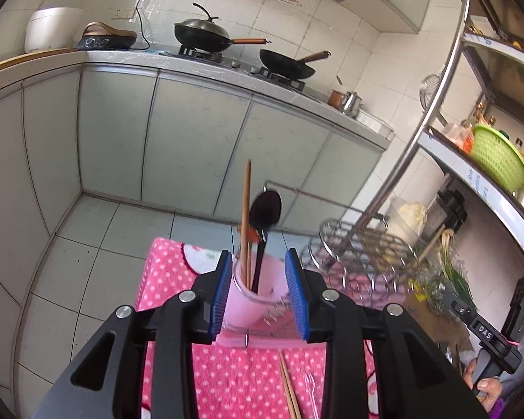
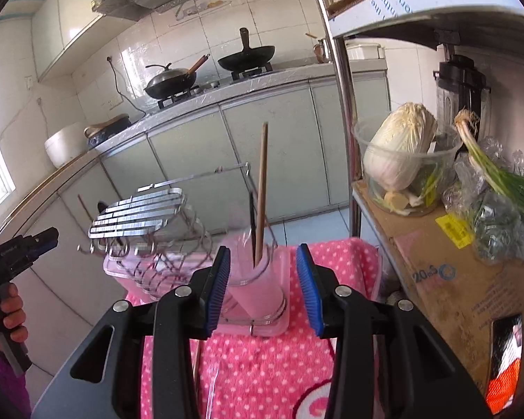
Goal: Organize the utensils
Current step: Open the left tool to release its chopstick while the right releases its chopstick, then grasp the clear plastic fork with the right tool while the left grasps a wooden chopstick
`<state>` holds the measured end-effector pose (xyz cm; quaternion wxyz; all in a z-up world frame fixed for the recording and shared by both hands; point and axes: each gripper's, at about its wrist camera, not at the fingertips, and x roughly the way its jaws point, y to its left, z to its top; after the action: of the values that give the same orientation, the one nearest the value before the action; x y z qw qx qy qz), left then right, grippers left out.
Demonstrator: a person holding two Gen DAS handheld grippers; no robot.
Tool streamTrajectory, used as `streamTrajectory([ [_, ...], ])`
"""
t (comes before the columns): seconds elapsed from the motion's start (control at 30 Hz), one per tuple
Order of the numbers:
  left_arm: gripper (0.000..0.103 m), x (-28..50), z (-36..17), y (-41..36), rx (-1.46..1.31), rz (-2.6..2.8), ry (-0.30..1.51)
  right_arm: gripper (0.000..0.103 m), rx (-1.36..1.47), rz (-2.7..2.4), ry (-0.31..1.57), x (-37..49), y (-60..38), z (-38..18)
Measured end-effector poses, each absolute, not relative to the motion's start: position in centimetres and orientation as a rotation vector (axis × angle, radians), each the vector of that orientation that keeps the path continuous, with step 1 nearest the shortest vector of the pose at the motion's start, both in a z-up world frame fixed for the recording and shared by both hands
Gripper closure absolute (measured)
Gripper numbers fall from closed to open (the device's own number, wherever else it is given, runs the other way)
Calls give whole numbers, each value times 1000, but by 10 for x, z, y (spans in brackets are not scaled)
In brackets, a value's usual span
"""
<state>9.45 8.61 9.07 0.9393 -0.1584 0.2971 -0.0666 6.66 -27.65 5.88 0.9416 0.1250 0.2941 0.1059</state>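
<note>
Left wrist view: left hand-held gripper (image 1: 258, 291) spread wide, blue pads either side of the pink utensil cup (image 1: 253, 300), not seen touching it. Cup upright in the wire rack (image 1: 363, 251) on the pink dotted cloth (image 1: 178, 279). Already in cup: wooden chopsticks (image 1: 245, 216) and a dark spoon (image 1: 263, 223), both standing, handles down. Loose on the cloth, near bottom edge: second pair of chopsticks (image 1: 290, 391) and a clear plastic fork (image 1: 310, 391), lying flat just beside each other. Right hand-held gripper partly visible at far right, held by a hand (image 1: 485, 389).

Right wrist view: right hand-held gripper (image 2: 263, 286) also spread, nothing between its pads, aimed at the same cup (image 2: 255, 289) from the other side. One chopstick (image 2: 261, 192) and a thin dark handle rising from the cup. Clear fork faintly visible on the cloth below the gripper; blurred.

Judged step: sorting partly done; two items placed, chopsticks and fork outstanding. Next move likely calls for lowering one gripper to the cloth, pinching the flat chopsticks low, lifting and dropping them upright into the cup. Thin flat items on soft cloth: slip risk.
</note>
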Motion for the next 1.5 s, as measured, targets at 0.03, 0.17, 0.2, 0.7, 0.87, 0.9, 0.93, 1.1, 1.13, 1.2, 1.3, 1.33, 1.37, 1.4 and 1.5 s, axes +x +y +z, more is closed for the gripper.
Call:
streamTrajectory([
  [0.03, 73, 90, 86, 83, -322, -143, 616, 63, 260, 225, 613, 64, -274, 54],
  [0.17, 73, 80, 63, 73, -317, -164, 675, 63, 278, 271, 689, 57, -260, 28],
  [0.2, 73, 79, 57, 71, -318, -166, 687, 63, 281, 281, 712, 57, -257, 21],
  [0.7, 73, 76, -25, 49, -323, -234, 900, 63, 268, 351, 1056, 81, -182, -84],
  [0.87, 73, 84, -49, 38, -362, -270, 990, 63, 202, 345, 1091, 89, -160, -105],
  [0.9, 73, 86, -54, 35, -364, -273, 1005, 63, 186, 351, 1089, 89, -155, -108],
  [0.93, 73, 87, -57, 33, -364, -274, 1015, 63, 168, 349, 1089, 92, -151, -111],
  [1.1, 74, 96, -74, 19, -355, -282, 1065, 84, 137, 338, 1100, 94, -143, -127],
  [1.13, 74, 98, -77, 17, -349, -282, 1074, 86, 141, 343, 1096, 95, -144, -127],
  [1.2, 75, 102, -83, 10, -336, -280, 1095, 88, 140, 343, 1088, 95, -147, -125],
  [1.3, 75, 110, -95, 2, -340, -285, 1142, 88, 154, 315, 1076, 94, -159, -121],
  [1.33, 75, 113, -98, -1, -345, -284, 1155, 88, 177, 316, 1076, 94, -166, -120],
  [1.37, 75, 116, -102, -3, -349, -286, 1170, 88, 205, 316, 1075, 93, -172, -120],
  [1.4, 77, 120, -105, -5, -352, -286, 1185, 88, 224, 310, 1069, 92, -178, -118],
  [1.5, 79, 132, -112, -14, -375, -290, 1217, 88, 268, 302, 1052, 90, -192, -115],
])
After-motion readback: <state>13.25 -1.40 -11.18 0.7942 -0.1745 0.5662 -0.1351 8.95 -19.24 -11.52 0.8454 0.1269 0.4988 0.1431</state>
